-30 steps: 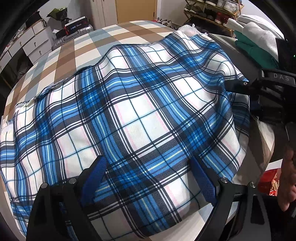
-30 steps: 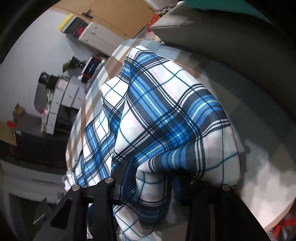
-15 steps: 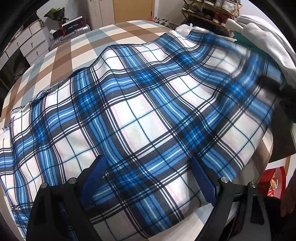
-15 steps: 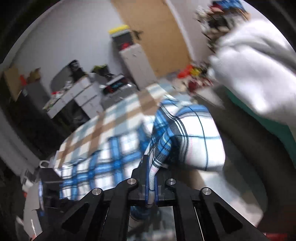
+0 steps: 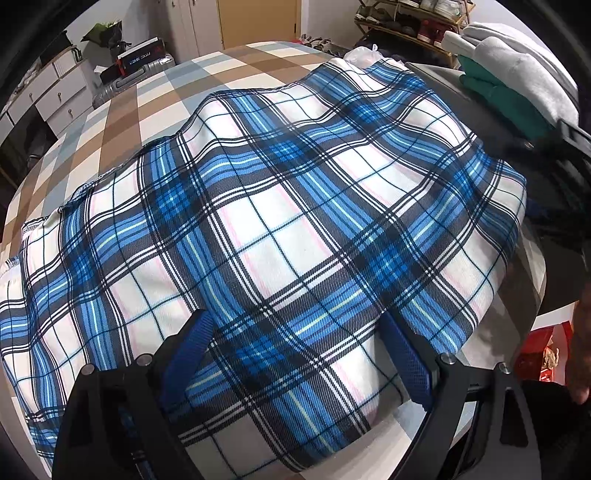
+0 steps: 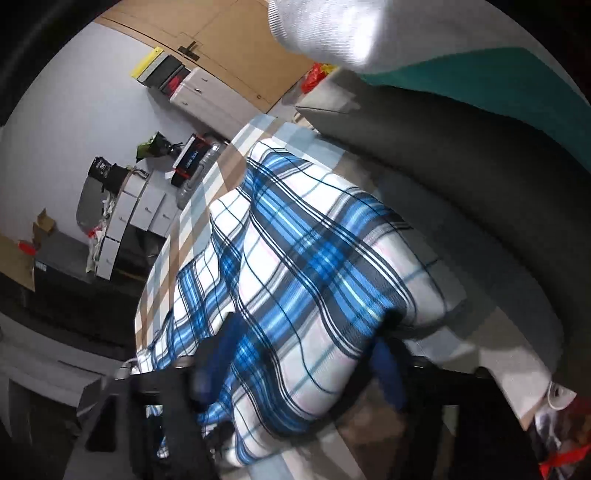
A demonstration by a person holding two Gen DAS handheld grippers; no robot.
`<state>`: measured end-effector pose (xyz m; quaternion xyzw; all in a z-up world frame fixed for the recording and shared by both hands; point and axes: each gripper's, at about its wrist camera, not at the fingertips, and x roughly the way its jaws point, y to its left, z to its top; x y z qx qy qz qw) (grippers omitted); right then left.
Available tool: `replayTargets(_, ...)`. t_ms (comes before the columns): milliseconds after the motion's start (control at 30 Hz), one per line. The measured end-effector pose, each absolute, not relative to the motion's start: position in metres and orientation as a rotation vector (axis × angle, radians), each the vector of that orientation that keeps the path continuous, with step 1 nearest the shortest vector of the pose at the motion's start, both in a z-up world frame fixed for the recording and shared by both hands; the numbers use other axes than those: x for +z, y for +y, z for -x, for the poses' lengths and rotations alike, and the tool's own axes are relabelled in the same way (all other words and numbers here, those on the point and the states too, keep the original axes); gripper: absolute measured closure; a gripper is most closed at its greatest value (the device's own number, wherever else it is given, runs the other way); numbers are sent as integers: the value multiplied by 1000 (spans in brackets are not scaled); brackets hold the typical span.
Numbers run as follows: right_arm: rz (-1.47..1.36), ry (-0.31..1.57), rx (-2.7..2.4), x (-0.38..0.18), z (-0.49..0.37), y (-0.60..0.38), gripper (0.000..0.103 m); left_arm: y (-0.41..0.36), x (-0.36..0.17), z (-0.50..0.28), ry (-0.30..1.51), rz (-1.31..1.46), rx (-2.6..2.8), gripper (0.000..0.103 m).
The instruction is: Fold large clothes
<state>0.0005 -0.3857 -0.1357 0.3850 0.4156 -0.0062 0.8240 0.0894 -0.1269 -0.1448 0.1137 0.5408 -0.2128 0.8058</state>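
A large blue-and-white plaid cloth (image 5: 280,229) lies spread over a brown-and-white checked surface (image 5: 166,85). My left gripper (image 5: 295,343) hovers open over its near edge, and its blue pads (image 5: 188,343) straddle a wide strip of fabric without pinching it. In the right wrist view the same plaid cloth (image 6: 314,266) lies doubled over at its right end. My right gripper (image 6: 303,354) is blurred and its jaws are opening. The cloth's folded edge sits loose between the blue fingers (image 6: 388,369).
Right of the cloth lies a dark grey garment (image 5: 480,110) with a green one (image 5: 506,96) and a light grey one (image 5: 517,55) piled on it. White drawers (image 5: 55,96) and a shoe rack (image 5: 406,22) stand behind. A person's hand (image 5: 581,350) shows at the right edge.
Half a second ago my right gripper was shut on the cloth's right edge and drew it out to the right. Its jaws now stand apart and the edge has dropped. The left gripper has not moved.
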Motion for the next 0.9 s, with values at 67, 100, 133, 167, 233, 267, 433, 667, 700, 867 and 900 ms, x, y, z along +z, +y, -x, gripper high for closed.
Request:
replayTargets(67, -821, 892, -39, -138, -11, -383, 29, -127, -144, -89, 1157, -244, -454, 14)
replayTargets(100, -815, 918, -45, -141, -18, -381, 26, -128, -144, -89, 1157, -244, -454, 13)
replayTargets(133, -808, 933, -47, -144, -25, -380, 24, -128, -144, -89, 1158, -243, -454, 13)
replayTargets(167, -801, 916, -49, -143, -27, -379, 24, -129, -144, -89, 1158, -245, -455, 13)
replayTargets(233, -808, 916, -51, -142, -34, -377, 16, -130, -144, -90, 1156, -248, -455, 13)
replayTargets(267, -826, 914, -50, -143, -37, -376, 16, -130, -144, -91, 1155, -249, -456, 13)
replayTargets(433, -763, 811, -9, -122, -29, -367, 89, -133, -145, -93, 1153, -256, -461, 12)
replayTargets(667, -285, 618, -48, -72, -9, -313, 100, -113, -120, -117, 1134, -199, -455, 12)
replayTargets(700, -284, 615, -37, -72, -8, -313, 100, -107, -118, -123, 1123, -182, -436, 12)
replayTargets(867, -260, 604, -12, -64, -9, -318, 101, -117, -147, -141, 1208, -199, -380, 10)
replayTargets(900, -243, 590, -12, -62, -7, -319, 101, -126, -146, -137, 1162, -239, -374, 10)
